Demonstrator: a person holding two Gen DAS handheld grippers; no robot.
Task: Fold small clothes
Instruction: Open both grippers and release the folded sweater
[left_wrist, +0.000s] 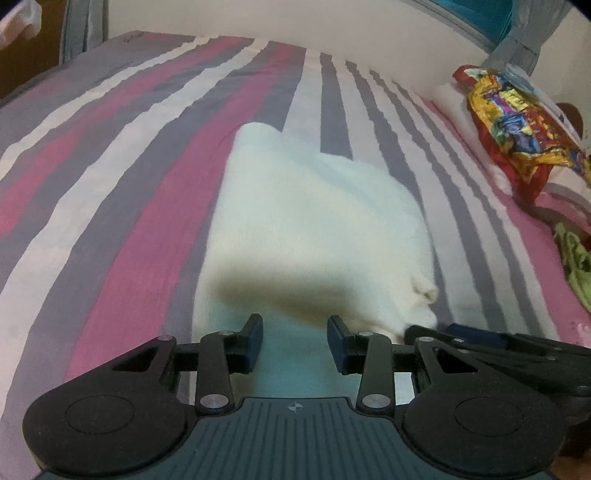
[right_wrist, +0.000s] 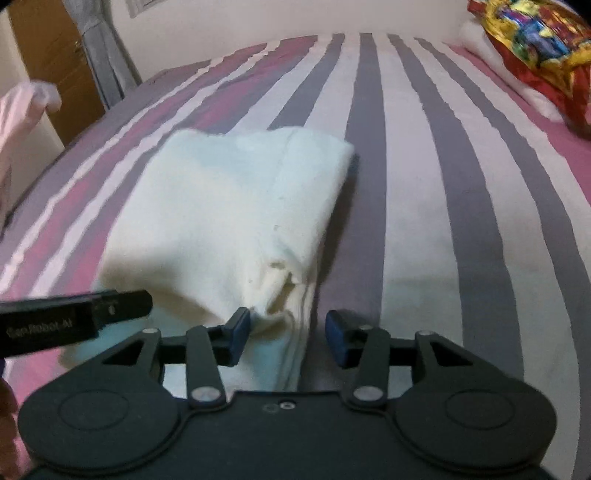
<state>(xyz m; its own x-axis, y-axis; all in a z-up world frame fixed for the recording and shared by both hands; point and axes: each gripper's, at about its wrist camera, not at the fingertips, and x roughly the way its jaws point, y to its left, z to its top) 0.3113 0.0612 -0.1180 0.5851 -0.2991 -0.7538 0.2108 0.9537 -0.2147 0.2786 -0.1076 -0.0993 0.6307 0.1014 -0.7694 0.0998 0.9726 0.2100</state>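
A white garment lies folded on the striped bed sheet. It also shows in the right wrist view. My left gripper is open at the garment's near edge, its fingers over the cloth. My right gripper is open at the garment's near right corner, where bunched folds lie between its fingers. The right gripper shows in the left wrist view at the lower right. The left gripper shows in the right wrist view at the left, over the garment's near left part.
A bright red and yellow foil bag lies on a white pillow at the right. A green cloth lies at the right edge. A pink cloth hangs at the left, near a wooden door.
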